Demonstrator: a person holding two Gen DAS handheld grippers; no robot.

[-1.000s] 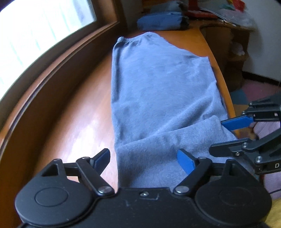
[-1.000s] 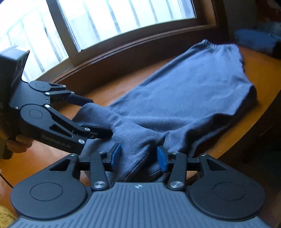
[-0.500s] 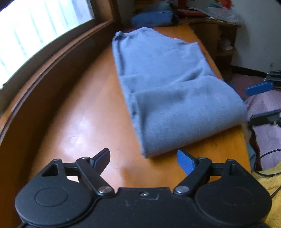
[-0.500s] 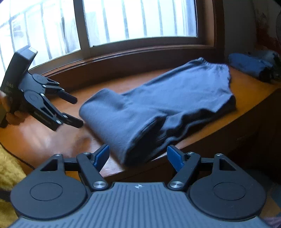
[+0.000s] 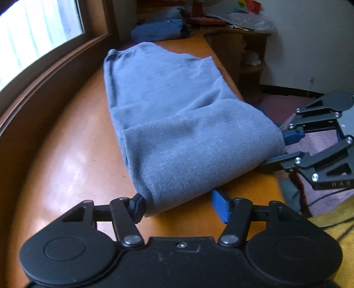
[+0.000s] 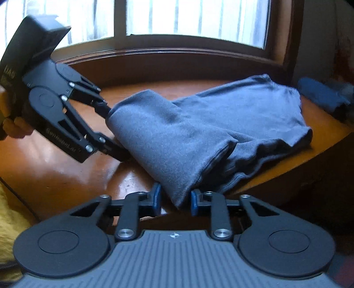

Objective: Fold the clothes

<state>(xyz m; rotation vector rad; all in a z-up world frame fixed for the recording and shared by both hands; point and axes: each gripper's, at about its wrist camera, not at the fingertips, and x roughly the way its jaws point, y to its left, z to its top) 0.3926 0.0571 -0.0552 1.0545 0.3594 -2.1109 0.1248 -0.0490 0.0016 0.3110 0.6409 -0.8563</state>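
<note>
Grey-blue garment (image 5: 177, 124), perhaps plain.

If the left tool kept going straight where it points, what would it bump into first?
The grey cloth. The left tool is closing with the cloth's folded near edge already between its fingers, so going on would push into that fold, then along the cloth lying on the table.

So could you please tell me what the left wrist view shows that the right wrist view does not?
Only the left wrist view shows the wooden shelf unit past the table's far end, the cluttered desk top with a plastic bag, and the floor. Only the right wrist view shows the person's hand holding the left claw and the full window panes. Both show the grey garment on the orange table, both claws closing on its near fold, and the folded blue clothes beyond.
</note>
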